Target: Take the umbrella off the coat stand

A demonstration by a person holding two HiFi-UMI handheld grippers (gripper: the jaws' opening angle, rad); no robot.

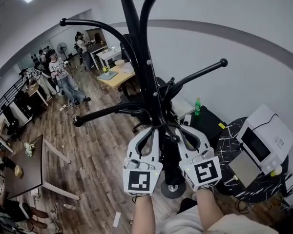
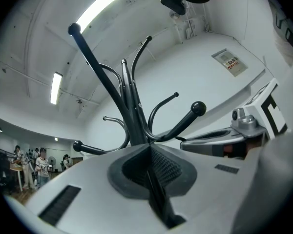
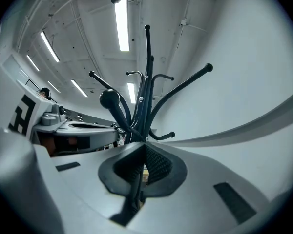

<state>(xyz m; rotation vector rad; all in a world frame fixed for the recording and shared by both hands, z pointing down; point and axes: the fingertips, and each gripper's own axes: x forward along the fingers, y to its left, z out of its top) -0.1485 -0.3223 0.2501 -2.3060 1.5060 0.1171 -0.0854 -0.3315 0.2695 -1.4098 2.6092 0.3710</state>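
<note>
Left gripper (image 1: 153,133), right gripper (image 1: 181,133): jaws pressed together by the coat stand (image 1: 145,72); umbrella (unseen) likely light, take its handle.

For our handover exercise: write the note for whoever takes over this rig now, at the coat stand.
Left gripper: jaws shut, empty, tip beside the coat stand pole.
Right gripper: jaws shut, on the pole's other side; nothing clearly held.
Umbrella: not made out in any view.
Done: both grippers are at the stand.
To do: find the umbrella and lift it off.
</note>
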